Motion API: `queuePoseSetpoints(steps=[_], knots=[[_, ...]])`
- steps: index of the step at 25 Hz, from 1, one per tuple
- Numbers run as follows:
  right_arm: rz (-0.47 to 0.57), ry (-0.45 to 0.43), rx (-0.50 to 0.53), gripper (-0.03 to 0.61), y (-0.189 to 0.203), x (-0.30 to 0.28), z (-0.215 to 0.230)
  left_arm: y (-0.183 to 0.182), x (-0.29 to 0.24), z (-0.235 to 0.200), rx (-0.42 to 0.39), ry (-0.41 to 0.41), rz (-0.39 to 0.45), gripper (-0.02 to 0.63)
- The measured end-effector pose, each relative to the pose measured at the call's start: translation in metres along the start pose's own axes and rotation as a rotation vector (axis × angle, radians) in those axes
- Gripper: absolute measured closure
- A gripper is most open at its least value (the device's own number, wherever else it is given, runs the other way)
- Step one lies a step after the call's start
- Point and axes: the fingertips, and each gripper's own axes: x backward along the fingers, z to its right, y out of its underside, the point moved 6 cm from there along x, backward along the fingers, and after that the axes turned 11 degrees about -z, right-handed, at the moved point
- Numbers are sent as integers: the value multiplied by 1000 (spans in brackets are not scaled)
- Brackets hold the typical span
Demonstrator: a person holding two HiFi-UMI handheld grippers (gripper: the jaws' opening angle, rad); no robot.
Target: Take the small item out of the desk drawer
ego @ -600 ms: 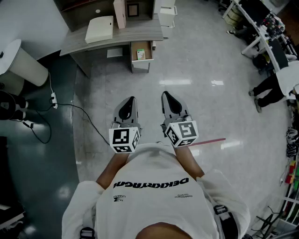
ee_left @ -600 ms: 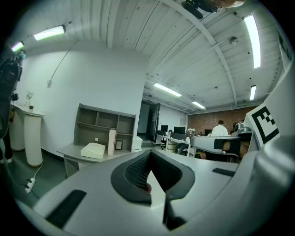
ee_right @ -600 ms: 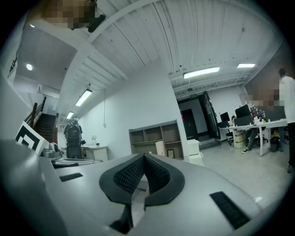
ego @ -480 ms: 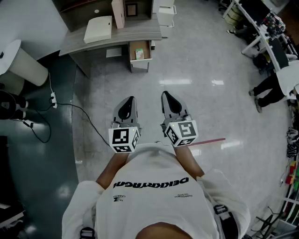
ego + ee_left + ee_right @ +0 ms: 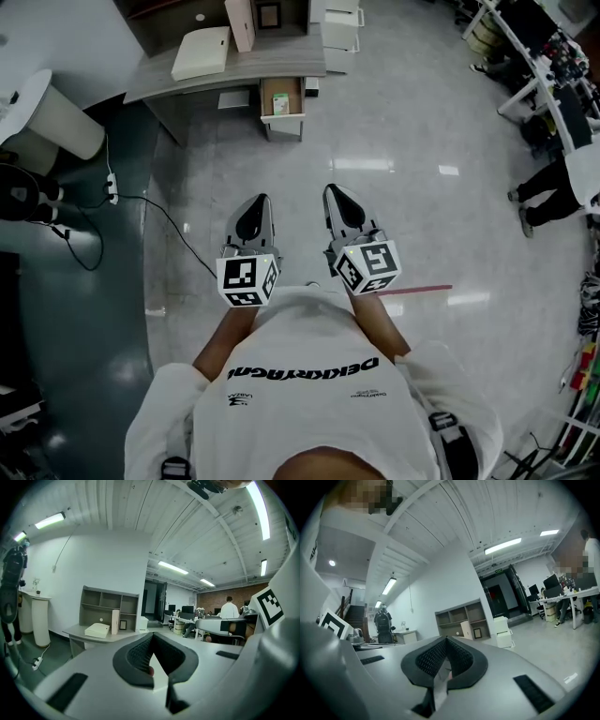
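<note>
A grey desk [image 5: 234, 70] stands far ahead across the floor, with its drawer [image 5: 282, 114] pulled open below the top. Inside the drawer lies a small green-and-white item [image 5: 279, 103]. My left gripper [image 5: 258, 201] and right gripper [image 5: 336, 191] hang side by side in front of my chest, well short of the desk. Both are shut with nothing between the pads. The left gripper view shows its closed jaws [image 5: 151, 637] pointing toward the desk [image 5: 89, 637]. The right gripper [image 5: 445, 641] is likewise closed and empty.
A white box [image 5: 202, 53] and an upright pink-white box [image 5: 240, 23] sit on the desk. A white drawer unit [image 5: 339, 33] stands to its right. A white round pedestal [image 5: 52, 117] and a floor cable [image 5: 141, 211] are at left. A person [image 5: 562, 178] and office desks are at right.
The head view has drifted slightly, so the desk sits a little higher in the picture. Both grippers keep the same shut pose.
</note>
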Motion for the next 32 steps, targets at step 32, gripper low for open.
queuePoseSetpoints(steps=[32], knots=[[-57, -25, 33, 548, 1, -107, 77, 1, -136, -25, 27, -10, -37, 598]])
